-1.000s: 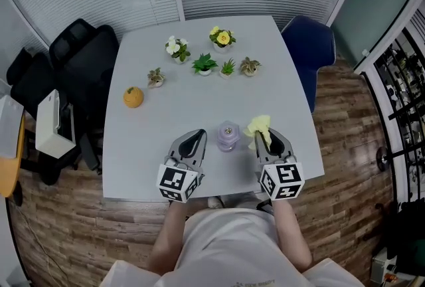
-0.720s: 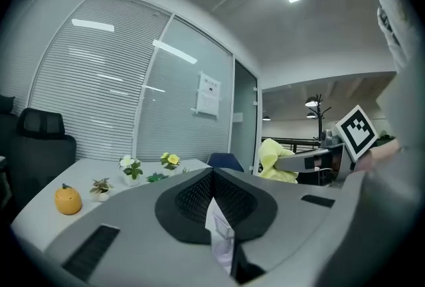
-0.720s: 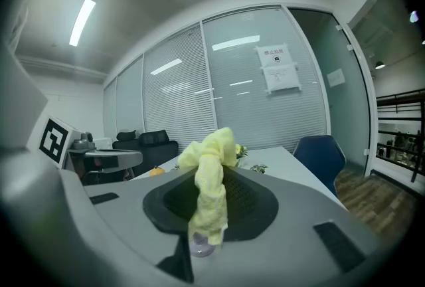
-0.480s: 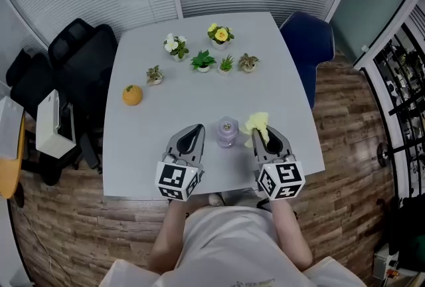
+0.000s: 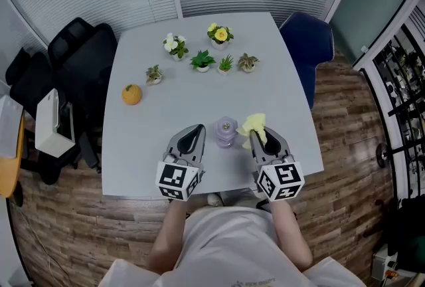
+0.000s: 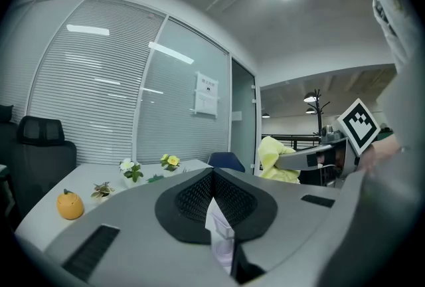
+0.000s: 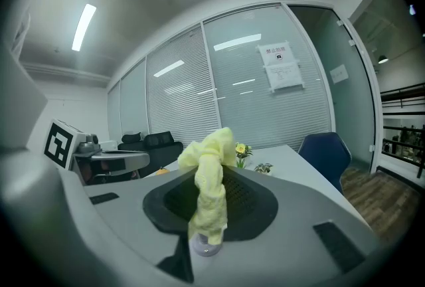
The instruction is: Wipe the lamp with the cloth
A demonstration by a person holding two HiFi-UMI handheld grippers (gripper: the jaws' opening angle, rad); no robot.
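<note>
- Head view: the small lilac lamp (image 5: 226, 133) stood near the grey surface's (image 5: 199, 96) near edge, between the left tongs (image 5: 197, 129) and the right tongs (image 5: 257, 137).
- Left gripper view: the left tongs were pressed together.
- Right gripper view: the right tongs pinched the crumpled yellow cloth (image 7: 209, 199), its hanging end over the lamp.

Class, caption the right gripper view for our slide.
Right gripper clamps a yellow cloth, the lavender lamp showing just beneath it.

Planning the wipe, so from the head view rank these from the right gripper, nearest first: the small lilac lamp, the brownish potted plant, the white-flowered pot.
1. The small lilac lamp, just left of the right gripper holding the yellow cloth.
2. The brownish potted plant, right end of the plant row.
3. The white-flowered pot, farther back and left.
</note>
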